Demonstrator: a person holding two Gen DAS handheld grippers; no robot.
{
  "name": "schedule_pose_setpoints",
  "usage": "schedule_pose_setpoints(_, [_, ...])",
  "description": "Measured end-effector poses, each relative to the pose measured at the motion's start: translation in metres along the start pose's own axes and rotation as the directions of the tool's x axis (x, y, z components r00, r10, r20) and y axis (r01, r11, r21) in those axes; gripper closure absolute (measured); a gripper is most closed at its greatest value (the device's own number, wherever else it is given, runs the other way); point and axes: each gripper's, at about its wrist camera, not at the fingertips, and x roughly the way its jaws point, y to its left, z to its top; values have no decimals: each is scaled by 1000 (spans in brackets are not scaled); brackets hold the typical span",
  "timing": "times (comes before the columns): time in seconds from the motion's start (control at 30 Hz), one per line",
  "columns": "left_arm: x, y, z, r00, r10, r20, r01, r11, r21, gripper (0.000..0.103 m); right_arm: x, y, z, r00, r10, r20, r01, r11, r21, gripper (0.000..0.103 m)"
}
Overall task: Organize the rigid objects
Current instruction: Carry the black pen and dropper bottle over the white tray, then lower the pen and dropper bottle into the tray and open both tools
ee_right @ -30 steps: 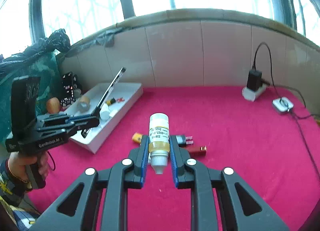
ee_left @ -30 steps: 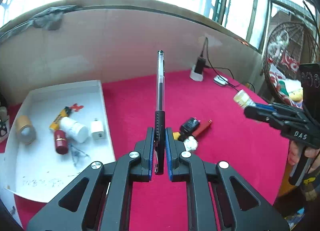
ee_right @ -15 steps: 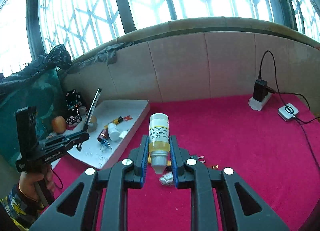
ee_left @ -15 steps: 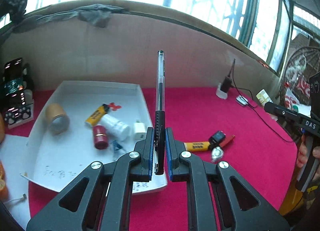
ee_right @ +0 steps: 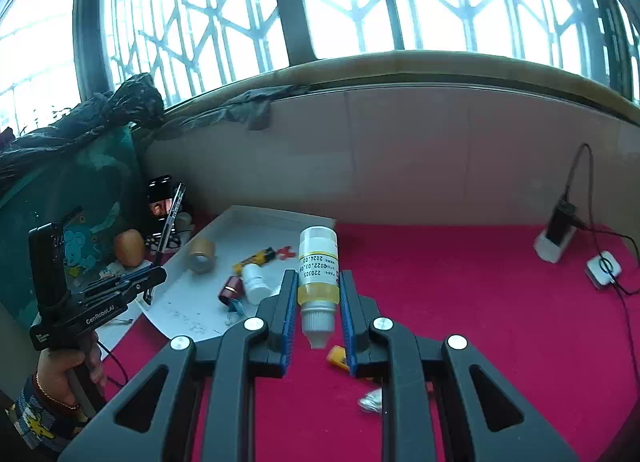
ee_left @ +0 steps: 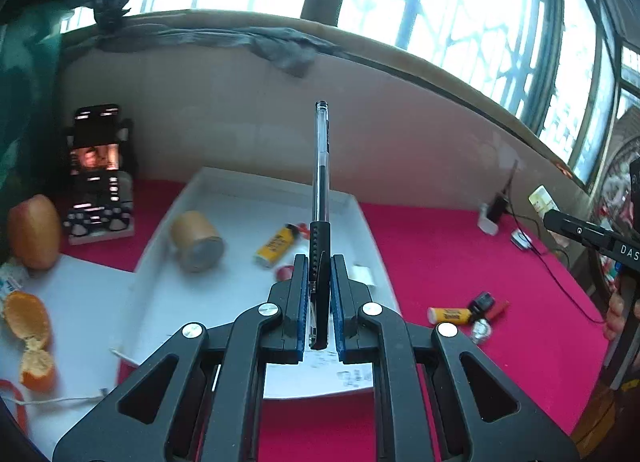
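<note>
I had the sorting well under way: the shallow white cardboard tray (ee_left: 362,218) already held a brown tape roll (ee_left: 197,241), a yellow lighter (ee_left: 276,245), a small white plug (ee_left: 363,274) and, in the right view, a dark red cylinder (ee_right: 230,289) and a white bottle (ee_right: 254,283). By my judgement, what remained were both held items and the small cluster on the red cloth (ee_left: 460,246): another yellow lighter (ee_left: 448,315), a black-and-red piece (ee_left: 488,304) and something silvery (ee_left: 479,331).

My left gripper (ee_left: 319,302) was clenched on the clear black-grip pen (ee_left: 321,182), which stood up over the tray. My right gripper (ee_right: 319,304) grasped the small clear yellow-liquid bottle (ee_right: 318,266), cap toward me, beside the tray's near corner.
</note>
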Motion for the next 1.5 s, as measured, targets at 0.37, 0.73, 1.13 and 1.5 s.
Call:
schedule_pose_setpoints(0.37, [-9, 45, 1, 997, 78, 9, -78, 995, -63, 93, 52, 38, 14, 995, 69, -77, -70, 997, -17, 85])
schedule_pose_setpoints(0.73, [22, 40, 10, 993, 111, -36, -111, 994, 2, 93, 113, 74, 26, 985, 75, -156, -84, 995, -50, 85])
schedule_pose_setpoints(1.13, [73, 34, 32, 978, 181, -101, -175, 982, 66, 93, 177, 73, 27, 961, 86, -264, -76, 996, 48, 84])
schedule_pose_setpoints(1.5, [114, 45, 38, 965, 207, -162, -205, 978, 32, 93, 216, 64, 13, 949, 52, -311, -19, 994, 109, 84])
